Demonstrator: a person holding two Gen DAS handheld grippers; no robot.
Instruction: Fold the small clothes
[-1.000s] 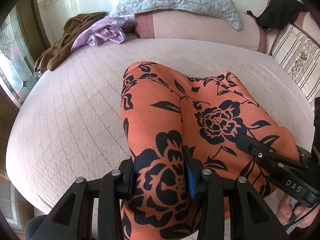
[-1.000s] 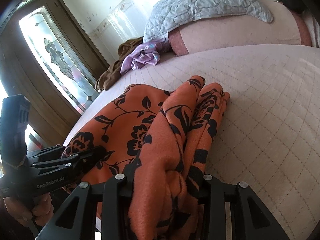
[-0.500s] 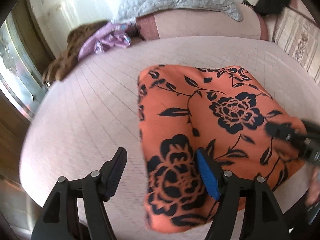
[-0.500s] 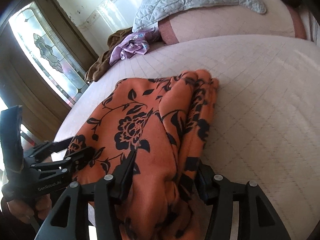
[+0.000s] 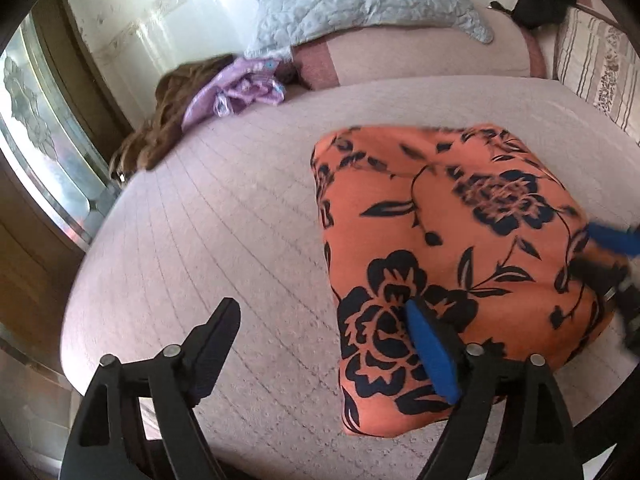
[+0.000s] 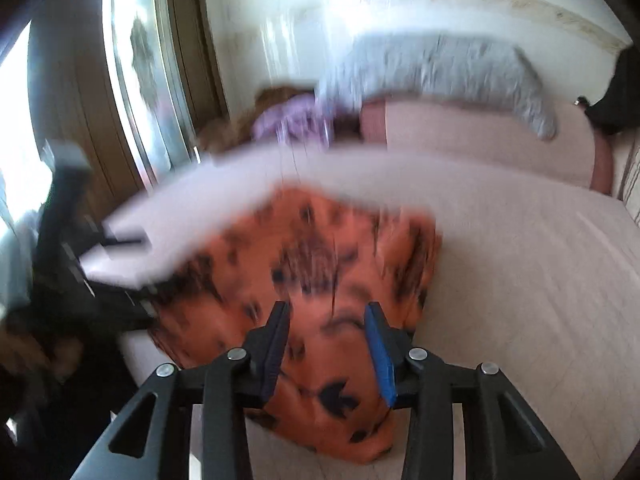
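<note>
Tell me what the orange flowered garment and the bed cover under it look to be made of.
Orange flowered garment: looks like a thin, smooth woven or knit cloth with a faint sheen and a printed black floral pattern; it lies in soft rounded folds. The fibre cannot be told.
Bed cover: looks like quilted matte pale pink fabric, with stitched lines crossing it in a grid and a slightly nubby surface.

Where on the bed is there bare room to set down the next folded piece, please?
Free: the bedspread left of the orange floral cloth, below the brown and purple clothes; also the strip between the cloth and the pillow. Crowded: that far left corner and the cloth's own spot.
</note>
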